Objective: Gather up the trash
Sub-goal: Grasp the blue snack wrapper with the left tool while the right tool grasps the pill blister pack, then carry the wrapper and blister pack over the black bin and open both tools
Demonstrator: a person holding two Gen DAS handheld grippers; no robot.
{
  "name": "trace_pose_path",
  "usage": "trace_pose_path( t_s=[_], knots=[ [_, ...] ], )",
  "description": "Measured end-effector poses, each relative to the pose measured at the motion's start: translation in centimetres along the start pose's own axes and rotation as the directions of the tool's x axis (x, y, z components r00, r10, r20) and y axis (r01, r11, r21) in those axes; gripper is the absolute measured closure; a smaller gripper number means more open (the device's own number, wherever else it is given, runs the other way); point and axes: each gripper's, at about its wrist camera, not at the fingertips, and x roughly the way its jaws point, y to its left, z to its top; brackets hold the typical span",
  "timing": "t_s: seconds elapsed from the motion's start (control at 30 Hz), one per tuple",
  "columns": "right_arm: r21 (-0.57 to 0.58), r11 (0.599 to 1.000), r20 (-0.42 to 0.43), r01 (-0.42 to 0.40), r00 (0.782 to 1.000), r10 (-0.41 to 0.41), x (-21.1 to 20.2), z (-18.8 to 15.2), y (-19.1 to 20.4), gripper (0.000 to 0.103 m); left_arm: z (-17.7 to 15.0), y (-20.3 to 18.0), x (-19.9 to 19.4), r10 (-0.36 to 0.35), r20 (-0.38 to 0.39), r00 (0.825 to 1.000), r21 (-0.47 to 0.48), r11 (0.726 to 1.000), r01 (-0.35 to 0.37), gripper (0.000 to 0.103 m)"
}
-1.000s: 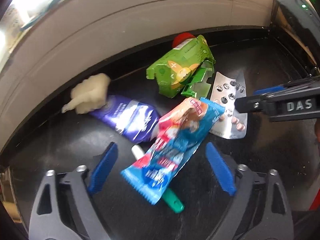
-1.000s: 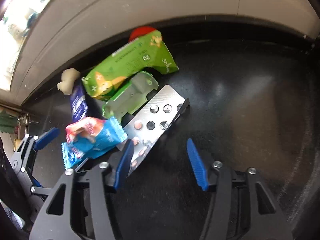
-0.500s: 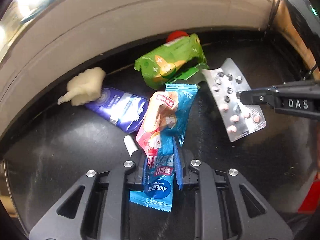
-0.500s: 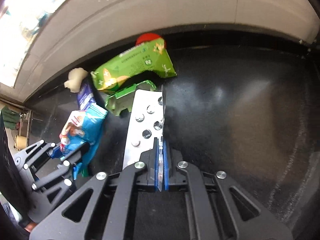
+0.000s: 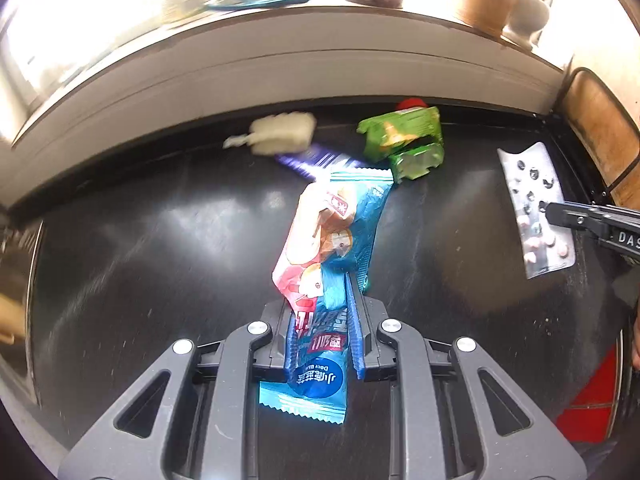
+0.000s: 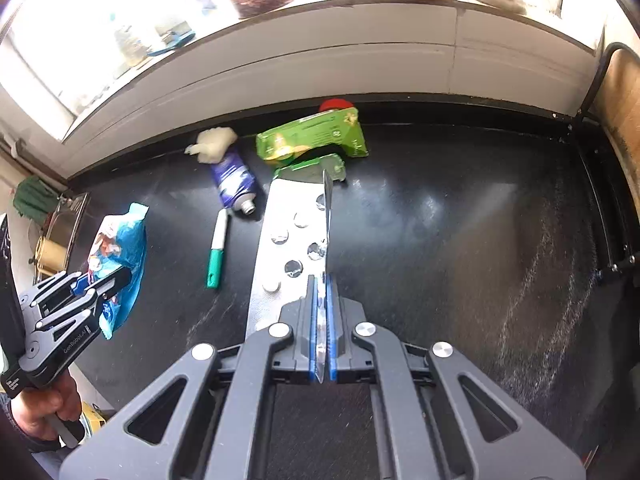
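My left gripper (image 5: 322,300) is shut on a blue and pink snack wrapper (image 5: 332,236), held up off the black table (image 5: 160,248). My right gripper (image 6: 320,284) is shut on a silver pill blister (image 6: 284,240), also lifted. Each gripper shows in the other's view: the right gripper (image 5: 546,206) with the blister (image 5: 536,208), the left gripper (image 6: 122,276) with the wrapper (image 6: 120,244). Left on the table are a green pouch with a red cap (image 6: 312,138), a green torn pack (image 6: 310,168), a purple tube (image 6: 234,182), a white wad (image 6: 214,144) and a green-and-white pen (image 6: 218,252).
A pale wall ledge (image 6: 280,68) runs along the table's far edge, with jars and objects on the sill above. A wire-framed wooden rack (image 6: 616,92) stands at the right. A person's hand (image 6: 40,408) grips the left tool at the lower left.
Both grippers went from open to shut, the left on the snack wrapper and the right on the pill blister, then rose off the table with them. The pen under the wrapper is uncovered.
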Motion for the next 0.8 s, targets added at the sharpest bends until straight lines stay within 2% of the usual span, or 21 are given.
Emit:
trace_pose_path(
  t_s=[0.23, 0.33, 0.43, 0.53, 0.6, 0.67, 0.7, 0.77, 0.8],
  knots=[
    [-0.070, 0.997, 0.024, -0.033, 0.999, 0.034, -1.6, -1.2, 3.9, 0.098, -2.9, 3.1, -2.8, 0.055, 0.015, 0.998, -0.081, 0.995, -0.053, 0.083],
    [-0.129, 0.989, 0.030, -0.065, 0.997, 0.070, -1.9, -1.5, 7.3, 0.098, -4.5, 5.7, -5.0, 0.094, 0.027, 0.995, -0.151, 0.985, -0.088, 0.083],
    [-0.221, 0.967, 0.026, -0.124, 0.991, 0.133, -2.2, -2.0, 12.4, 0.098, -6.7, 9.3, -7.6, 0.159, 0.037, 0.987, -0.239, 0.960, -0.145, 0.083],
    [-0.343, 0.918, -0.007, -0.200, 0.977, 0.211, -2.5, -2.8, 19.1, 0.098, -9.6, 13.3, -10.2, 0.224, 0.024, 0.974, -0.353, 0.914, -0.202, 0.083],
    [-0.423, 0.871, -0.049, -0.251, 0.966, 0.255, -2.3, -4.0, 23.9, 0.098, -12.5, 16.3, -11.9, 0.290, -0.004, 0.957, -0.426, 0.865, -0.264, 0.083],
    [-0.503, 0.806, -0.111, -0.311, 0.948, 0.297, -1.9, -5.9, 29.1, 0.098, -16.6, 19.2, -13.4, 0.336, -0.045, 0.941, -0.505, 0.805, -0.312, 0.083],
    [-0.530, 0.780, -0.136, -0.332, 0.942, 0.307, -1.7, -6.7, 31.1, 0.098, -17.8, 20.1, -13.8, 0.345, -0.060, 0.937, -0.529, 0.785, -0.323, 0.083],
    [-0.587, 0.712, -0.207, -0.386, 0.921, 0.329, -1.1, -9.3, 35.4, 0.098, -22.1, 22.5, -14.8, 0.370, -0.114, 0.922, -0.595, 0.718, -0.361, 0.083],
    [-0.618, 0.663, -0.256, -0.421, 0.906, 0.337, -0.6, -11.3, 38.2, 0.098, -24.7, 23.7, -15.3, 0.375, -0.144, 0.916, -0.630, 0.679, -0.377, 0.083]
  ],
)
